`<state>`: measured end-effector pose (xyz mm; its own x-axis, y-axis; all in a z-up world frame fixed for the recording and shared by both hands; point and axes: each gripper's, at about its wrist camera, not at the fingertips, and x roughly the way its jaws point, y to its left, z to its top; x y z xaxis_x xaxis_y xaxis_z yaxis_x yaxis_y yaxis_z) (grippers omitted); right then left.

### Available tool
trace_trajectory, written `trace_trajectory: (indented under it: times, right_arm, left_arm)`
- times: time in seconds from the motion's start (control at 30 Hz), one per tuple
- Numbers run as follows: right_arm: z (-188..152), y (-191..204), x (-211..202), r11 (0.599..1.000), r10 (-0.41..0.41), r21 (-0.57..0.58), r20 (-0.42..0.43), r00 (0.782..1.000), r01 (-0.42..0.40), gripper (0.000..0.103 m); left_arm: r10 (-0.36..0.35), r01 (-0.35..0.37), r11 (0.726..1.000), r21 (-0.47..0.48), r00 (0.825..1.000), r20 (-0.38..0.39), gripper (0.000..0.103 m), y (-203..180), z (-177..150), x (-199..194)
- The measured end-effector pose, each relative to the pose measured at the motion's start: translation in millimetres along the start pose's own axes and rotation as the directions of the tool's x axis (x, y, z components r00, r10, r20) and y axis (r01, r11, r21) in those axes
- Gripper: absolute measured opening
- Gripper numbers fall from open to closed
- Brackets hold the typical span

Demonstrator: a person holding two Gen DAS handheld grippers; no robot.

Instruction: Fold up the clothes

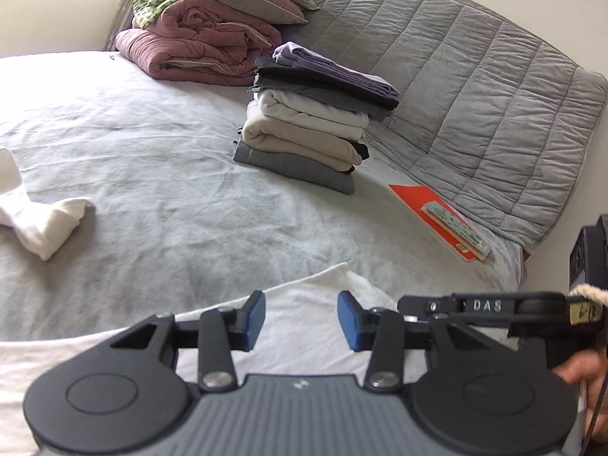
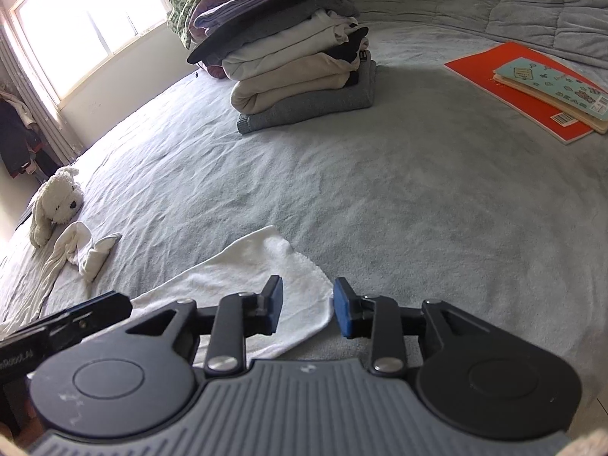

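Observation:
A white garment (image 1: pixel 304 304) lies flat on the grey bed cover, under and in front of both grippers; it also shows in the right wrist view (image 2: pixel 250 266). My left gripper (image 1: pixel 301 321) is open and empty just above it. My right gripper (image 2: pixel 307 311) is open and empty over the garment's right corner; its side shows at the right of the left wrist view (image 1: pixel 490 306). A stack of folded clothes (image 1: pixel 307 121) stands farther back on the bed, and shows in the right wrist view (image 2: pixel 300 57). A crumpled white piece (image 1: pixel 41 224) lies at the left, seen also in the right wrist view (image 2: pixel 87 250).
Red and teal books (image 2: pixel 539 83) lie at the right by the quilted grey headboard (image 1: pixel 475 87). Pink and green bedding (image 1: pixel 197 34) is piled behind the stack. A white plush dog (image 2: pixel 57 197) lies at the bed's left edge. A window (image 2: pixel 83 19) is at the far left.

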<state>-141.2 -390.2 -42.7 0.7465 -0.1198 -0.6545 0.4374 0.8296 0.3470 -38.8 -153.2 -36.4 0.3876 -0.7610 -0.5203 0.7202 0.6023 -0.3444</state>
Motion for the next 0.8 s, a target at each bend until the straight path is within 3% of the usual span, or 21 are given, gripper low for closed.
trace_trajectory:
  times: [0.2, 0.37, 0.6, 0.8]
  right_arm:
    - [0, 18, 6, 0.998, 0.010, -0.060, -0.003, 1.000, -0.010, 0.034]
    - [5, 26, 16, 0.992, 0.000, -0.125, 0.011, 1.000, 0.001, 0.039]
    - [14, 33, 42, 0.965, -0.029, -0.259, 0.049, 0.998, 0.041, 0.043]
    - [10, 39, 65, 0.910, -0.005, -0.411, 0.095, 0.995, 0.044, 0.043]
  left_arm:
    - [0.105, -0.105, 0.993, 0.052, 0.994, 0.008, 0.051, 16, -22, -47]
    - [0.225, -0.227, 0.973, 0.051, 0.974, 0.041, 0.057, 43, -35, -84]
    - [0.381, -0.377, 0.924, -0.055, 0.921, 0.086, 0.059, 99, -42, -125]
    - [0.491, -0.486, 0.871, -0.075, 0.859, 0.143, 0.059, 135, -42, -150]
